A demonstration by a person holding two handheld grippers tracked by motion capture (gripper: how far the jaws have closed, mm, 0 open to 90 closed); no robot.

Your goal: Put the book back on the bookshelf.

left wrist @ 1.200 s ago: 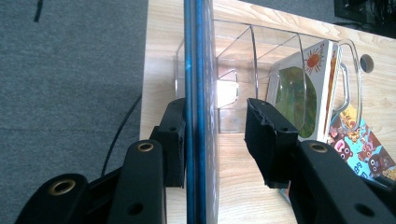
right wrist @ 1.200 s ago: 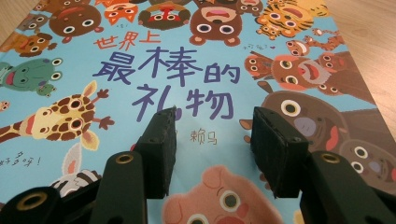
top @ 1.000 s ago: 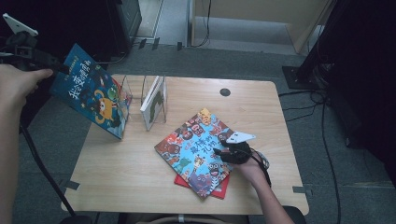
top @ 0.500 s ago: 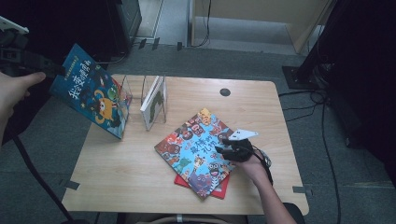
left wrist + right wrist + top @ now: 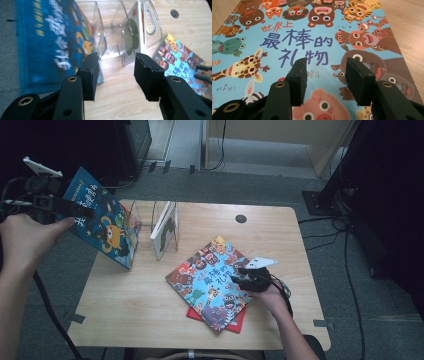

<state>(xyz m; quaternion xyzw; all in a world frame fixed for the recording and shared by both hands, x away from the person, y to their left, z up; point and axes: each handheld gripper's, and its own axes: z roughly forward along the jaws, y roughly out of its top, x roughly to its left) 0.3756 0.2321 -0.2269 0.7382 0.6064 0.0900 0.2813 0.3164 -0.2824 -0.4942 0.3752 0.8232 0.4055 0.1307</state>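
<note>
- The left tool had just been opening its jaws; in the left gripper view they stood apart with nothing pressed between them, one pad just beside the blue picture book.
- That blue hardcover book with a cartoon cover leaned tilted at the far left edge of the pale wooden bench, against the clear plastic book rack.
- A thin white book stood upright in the rack.
- The right tool hovered with jaws apart over the light-blue animal-covered picture book, gripping nothing.
- This book lay flat atop a red book near the bench's front.
</note>
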